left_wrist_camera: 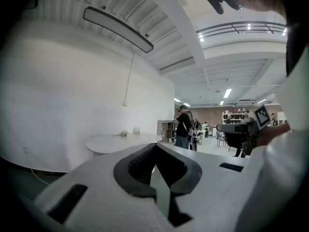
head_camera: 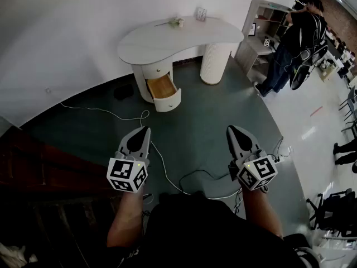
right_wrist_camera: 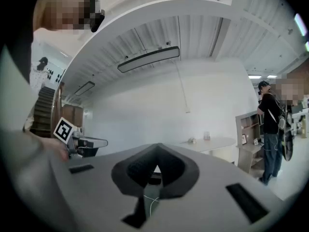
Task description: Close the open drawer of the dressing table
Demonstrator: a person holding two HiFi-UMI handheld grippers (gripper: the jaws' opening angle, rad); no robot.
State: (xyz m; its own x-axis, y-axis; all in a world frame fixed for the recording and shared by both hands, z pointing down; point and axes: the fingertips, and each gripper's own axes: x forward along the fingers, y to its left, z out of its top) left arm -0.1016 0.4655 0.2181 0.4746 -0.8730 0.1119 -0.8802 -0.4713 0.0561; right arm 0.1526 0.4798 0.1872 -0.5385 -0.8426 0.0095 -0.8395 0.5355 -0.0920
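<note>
The white dressing table (head_camera: pixel 184 37) stands against the far wall, well ahead of me. Its wooden-lined drawer (head_camera: pixel 162 92) is pulled out of the left pedestal toward me. My left gripper (head_camera: pixel 145 129) and right gripper (head_camera: pixel 230 129) are held side by side over the green floor, far short of the table, both shut and holding nothing. The table top (left_wrist_camera: pixel 120 141) shows in the left gripper view beyond the left gripper (left_wrist_camera: pixel 155 147). In the right gripper view the table top (right_wrist_camera: pixel 212 143) lies off to the right of the right gripper (right_wrist_camera: pixel 157 147).
White cables (head_camera: pixel 167 172) trail across the floor between me and the table. A black object (head_camera: pixel 122 91) lies left of the drawer. A person (head_camera: pixel 293 38) stands by a shelf unit (head_camera: pixel 262 24) at the back right. Dark stairs (head_camera: pixel 39 172) are on my left.
</note>
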